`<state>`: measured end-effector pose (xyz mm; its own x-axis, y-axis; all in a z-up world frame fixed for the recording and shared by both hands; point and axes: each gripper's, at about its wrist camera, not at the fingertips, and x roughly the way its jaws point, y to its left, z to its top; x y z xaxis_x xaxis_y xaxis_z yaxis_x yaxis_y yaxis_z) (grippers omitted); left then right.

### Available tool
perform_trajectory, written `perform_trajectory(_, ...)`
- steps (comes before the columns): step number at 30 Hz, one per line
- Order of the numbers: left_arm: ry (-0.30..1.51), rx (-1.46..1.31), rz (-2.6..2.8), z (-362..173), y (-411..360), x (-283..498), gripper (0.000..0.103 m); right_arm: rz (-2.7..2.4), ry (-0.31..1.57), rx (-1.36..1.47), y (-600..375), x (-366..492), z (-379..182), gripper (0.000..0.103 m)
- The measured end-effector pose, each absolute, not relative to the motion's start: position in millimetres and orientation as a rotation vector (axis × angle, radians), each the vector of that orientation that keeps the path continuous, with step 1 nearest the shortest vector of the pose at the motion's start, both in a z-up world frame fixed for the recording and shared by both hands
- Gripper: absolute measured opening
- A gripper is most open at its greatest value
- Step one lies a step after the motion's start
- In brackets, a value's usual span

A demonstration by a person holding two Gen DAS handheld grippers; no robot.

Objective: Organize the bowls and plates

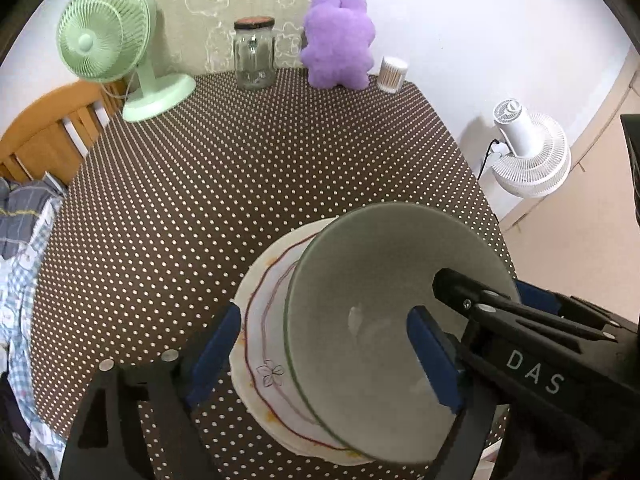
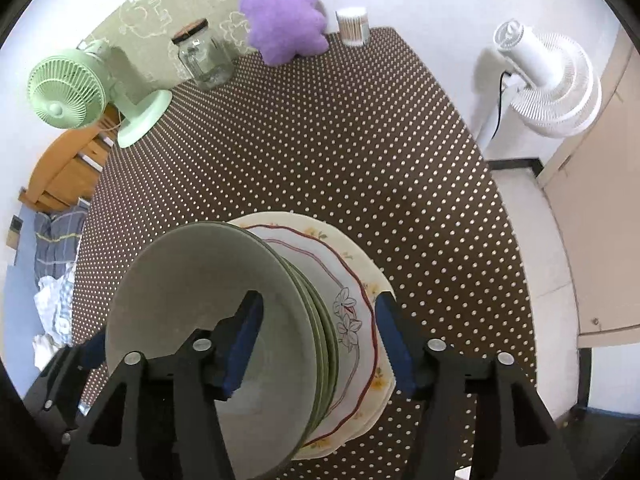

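- Straddling the near left rim of the green bowl (image 1: 360,320), the left gripper (image 1: 328,354) stands released: one blue pad is outside over the plates, the other inside the bowl, neither pressing.
- The right gripper (image 2: 320,346) is likewise released across the bowl's right rim, one pad inside the bowl (image 2: 192,304), the other out over the plate edge; its black finger tip also shows inside the bowl in the left wrist view.
- The bowl tops a nest of green bowls, whose rims (image 2: 320,320) show stacked on the right side.
- That nest sits on a stack of plates (image 2: 360,280), cream with a wavy red line and flower prints.
- The stack rests on the near part of the desk (image 1: 240,168), under a brown cloth with white dots.
- Far beyond the bowl stand a green fan (image 1: 104,32), a glass jar (image 1: 254,54), a purple plush toy (image 1: 338,40) and a tub of cotton swabs (image 1: 393,74).
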<state>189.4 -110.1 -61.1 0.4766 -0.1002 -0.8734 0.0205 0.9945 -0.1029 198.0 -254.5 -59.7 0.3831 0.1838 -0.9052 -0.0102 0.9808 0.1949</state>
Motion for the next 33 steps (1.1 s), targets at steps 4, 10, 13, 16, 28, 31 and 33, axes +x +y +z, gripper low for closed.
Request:
perform_trajectory(4, 1.021, -0.058, -0.098, -47, -105, 178, 0.089, 0.109, 1.109, 0.156, -251, 186, -43, 0.069)
perform_trajectory(10, 0.94, -0.031, -0.104, -24, -87, 161, 0.09, 0.058, 1.003, 0.138, -237, 161, -16, 0.072)
perform_trajectory(13, 0.905, -0.032, -0.096, -14, -70, 151, 0.091, 0.032, 0.942, 0.129, -226, 145, -2, 0.072)
perform_trajectory(16, 0.865, -0.025, -0.082, -5, -50, 140, 0.092, 0.009, 0.88, 0.119, -212, 128, 11, 0.072)
perform_trajectory(28, 0.713, 0.036, -0.018, 1, 30, 87, 0.096, -0.03, 0.709, 0.112, -147, 53, 21, 0.08)
perform_trajectory(31, 0.667, 0.008, 0.011, -1, 44, 72, 0.097, -0.013, 0.691, 0.106, -137, 38, 15, 0.081)
perform_trajectory(33, 0.658, -0.011, 0.024, -5, 50, 65, 0.097, -0.008, 0.686, 0.09, -132, 29, 9, 0.081)
